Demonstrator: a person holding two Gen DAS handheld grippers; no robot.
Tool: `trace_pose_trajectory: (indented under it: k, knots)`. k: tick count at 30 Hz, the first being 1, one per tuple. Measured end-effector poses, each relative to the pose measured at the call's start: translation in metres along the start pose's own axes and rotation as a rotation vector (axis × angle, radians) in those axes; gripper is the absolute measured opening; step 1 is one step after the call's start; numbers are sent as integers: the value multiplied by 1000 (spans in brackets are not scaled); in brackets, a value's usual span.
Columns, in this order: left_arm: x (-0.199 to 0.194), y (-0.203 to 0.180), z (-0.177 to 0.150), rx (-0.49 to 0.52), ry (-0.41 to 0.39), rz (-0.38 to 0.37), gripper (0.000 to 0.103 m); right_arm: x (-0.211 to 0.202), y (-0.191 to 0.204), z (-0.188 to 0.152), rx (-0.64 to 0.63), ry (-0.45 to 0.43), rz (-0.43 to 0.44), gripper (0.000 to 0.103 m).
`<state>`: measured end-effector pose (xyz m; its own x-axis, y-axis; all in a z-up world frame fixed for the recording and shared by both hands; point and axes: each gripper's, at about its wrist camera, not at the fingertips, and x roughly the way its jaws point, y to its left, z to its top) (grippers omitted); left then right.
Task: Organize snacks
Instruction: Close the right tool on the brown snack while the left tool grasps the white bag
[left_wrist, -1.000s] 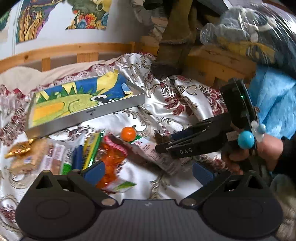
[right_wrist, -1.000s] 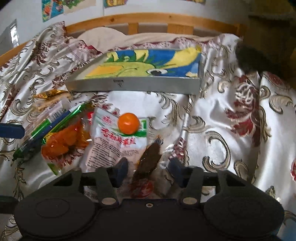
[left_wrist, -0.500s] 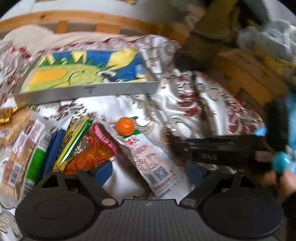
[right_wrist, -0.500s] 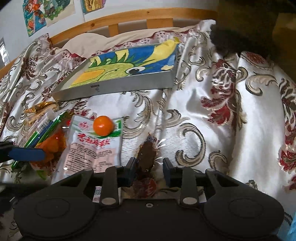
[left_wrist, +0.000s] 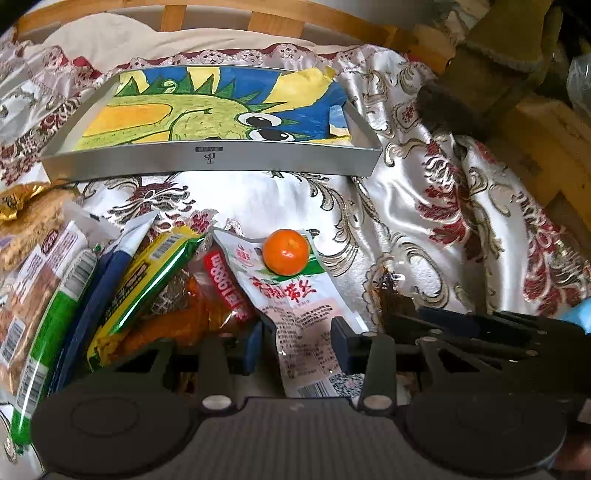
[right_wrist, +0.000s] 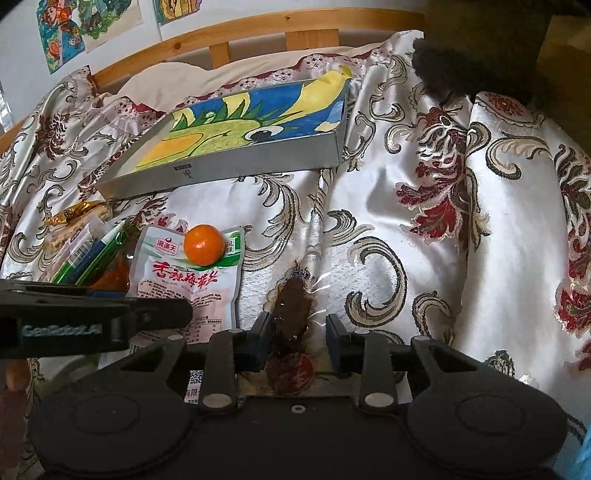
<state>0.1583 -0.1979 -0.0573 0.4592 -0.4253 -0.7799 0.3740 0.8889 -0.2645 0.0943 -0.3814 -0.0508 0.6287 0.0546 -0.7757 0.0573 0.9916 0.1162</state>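
Observation:
A pile of snack packets lies on the patterned bedspread. A white and pink packet (left_wrist: 295, 306) with a small orange (left_wrist: 285, 252) on top lies between the fingers of my left gripper (left_wrist: 297, 343), whose jaws are open around the packet's lower end. My right gripper (right_wrist: 297, 341) straddles a clear packet holding a brown snack (right_wrist: 291, 306); its jaws stand apart and touch only the left edge. The grey tray (left_wrist: 210, 158) with a dragon drawing inside sits behind the snacks and shows in the right wrist view too (right_wrist: 229, 166).
Green, blue and orange packets (left_wrist: 122, 291) and a biscuit pack (left_wrist: 33, 288) lie at the left. A gold-wrapped sweet (right_wrist: 74, 214) lies near the tray. A wooden bed rail (right_wrist: 258, 33) runs behind. A dark furry object (right_wrist: 461, 62) stands at the right.
My left gripper has swung toward the pile and narrowed around the white and pink packet. My right gripper closed in on the brown snack packet, then opened a little.

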Motion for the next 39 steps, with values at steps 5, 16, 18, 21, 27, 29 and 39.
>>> trace_pose_trajectory:
  k: [5, 16, 18, 21, 27, 29, 39]
  knots:
    - [1, -4, -3, 59, 0, 35, 25, 1, 1, 0, 4, -6, -4, 34]
    - [-41, 14, -23, 76, 36, -36, 16, -17, 10, -6, -16, -32, -5, 32]
    - [-40, 12, -25, 107, 40, -27, 17, -22, 11, -7, -18, -45, 2, 32]
    - [-31, 8, -23, 120, 54, -22, 20, -18, 11, -7, -17, -36, -5, 32]
    - [-21, 2, -23, 155, 70, 4, 21, -3, 11, -9, -12, -1, -19, 33]
    - [-28, 2, -24, 165, 60, 10, 19, -6, 14, -10, -24, -15, -26, 32]
    - [-83, -18, -31, 362, -67, 186, 13, -34, 34, -15, -123, -134, -77, 31]
